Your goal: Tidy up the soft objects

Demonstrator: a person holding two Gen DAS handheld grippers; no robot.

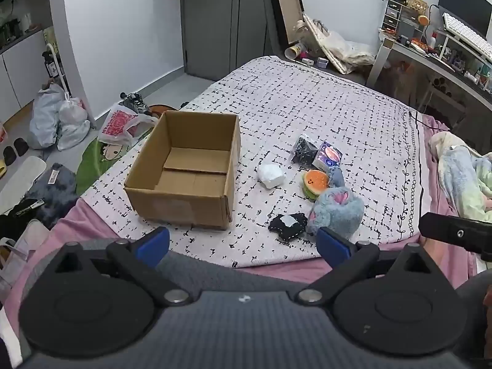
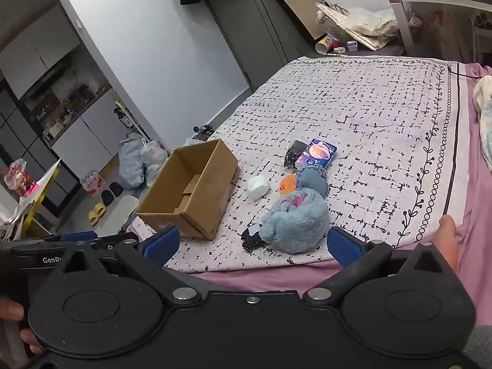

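Both views are evenly lit by soft, cool indoor light, with no glare or hard highlights. Shadows are faint: a soft one inside the box and thin ones under the toys beside it. Fisheye distortion bends walls and the bed edge near the frame borders. Focus is fairly sharp throughout, slightly soft at the corners.

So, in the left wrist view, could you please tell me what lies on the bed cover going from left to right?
cardboard box → white bundle → burger toy → fluffy blue plush
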